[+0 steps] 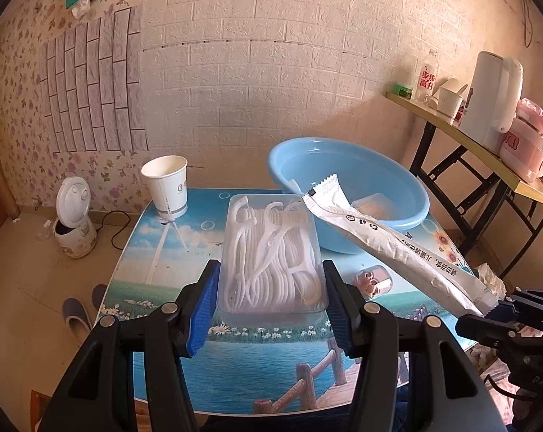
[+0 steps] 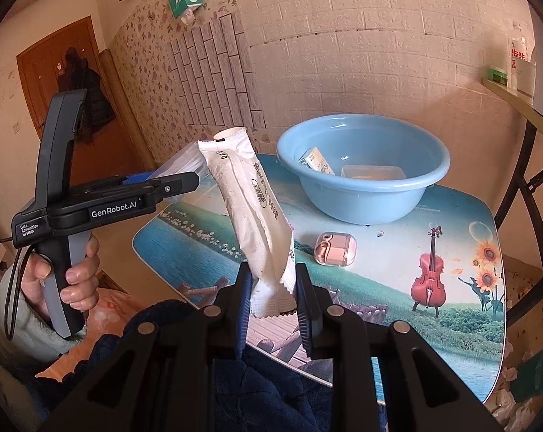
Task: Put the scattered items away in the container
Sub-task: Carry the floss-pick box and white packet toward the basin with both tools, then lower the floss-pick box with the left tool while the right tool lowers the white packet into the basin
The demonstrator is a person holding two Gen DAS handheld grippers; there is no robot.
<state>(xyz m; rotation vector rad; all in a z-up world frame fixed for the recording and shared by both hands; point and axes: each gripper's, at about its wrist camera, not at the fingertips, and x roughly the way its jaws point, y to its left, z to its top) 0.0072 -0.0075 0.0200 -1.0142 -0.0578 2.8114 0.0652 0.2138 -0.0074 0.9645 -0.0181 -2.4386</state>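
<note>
- We have the left gripper (image 1: 269, 302) clamped on the sides of a clear plastic box of dental floss picks (image 1: 271, 252), which sits lifted above the bench (image 1: 163, 252) with no lid on it.
- Our right gripper (image 2: 273, 302) is closed on the crimped end of a long white sachet (image 2: 249, 208); through its wrapper we can make out what looks like a disposable spoon or brush, but we cannot tell which.
- The target container, by our reading, is the light blue basin (image 2: 365, 165) at the far side of the bench.
- Already inside it: a small printed packet (image 2: 318, 160) leaning on the inner wall and a clear lidded box (image 2: 374, 172) on the bottom. So part of the tidying looks done.
- Left to do: both held items are in the air, near the basin but not yet over it, and each needs carrying over the rim and releasing.
- A small clear case with pink contents (image 2: 335, 248) lies on the bench in front of the basin, untouched, and would come after.
- A paper cup (image 1: 167, 183) stands at the bench's far left corner; whether it counts as scattered we cannot say.
</note>
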